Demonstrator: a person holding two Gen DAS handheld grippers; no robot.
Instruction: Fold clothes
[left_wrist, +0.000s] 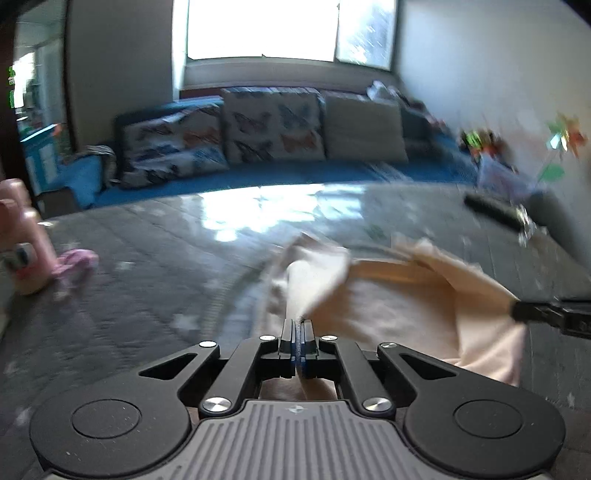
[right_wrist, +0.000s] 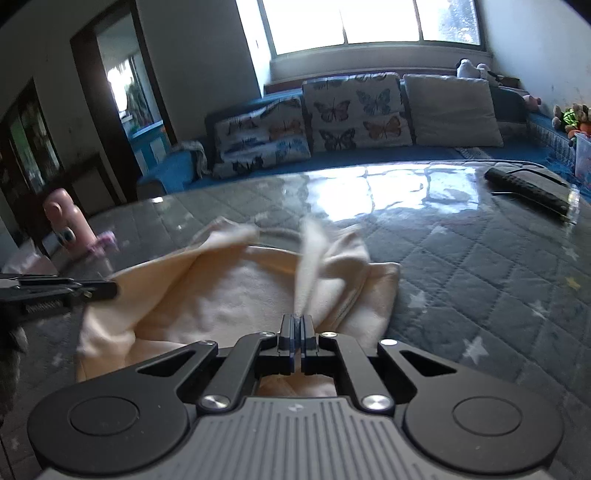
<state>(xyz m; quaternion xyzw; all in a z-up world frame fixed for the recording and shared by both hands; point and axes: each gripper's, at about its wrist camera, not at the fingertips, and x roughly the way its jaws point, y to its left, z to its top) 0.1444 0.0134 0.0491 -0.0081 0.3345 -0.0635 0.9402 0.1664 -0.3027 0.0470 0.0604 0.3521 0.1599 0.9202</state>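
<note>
A cream garment lies bunched on the grey quilted table cover; it also shows in the right wrist view. My left gripper is shut on one edge of the garment and lifts it. My right gripper is shut on another edge, which rises as a thin fold. The right gripper shows at the right in the left wrist view, pinching cloth. The left gripper shows at the left in the right wrist view, pinching cloth.
A pink bottle and a small pink cloth stand at the table's left. A black flat object lies at the far right. A blue sofa with butterfly cushions runs behind the table under a bright window.
</note>
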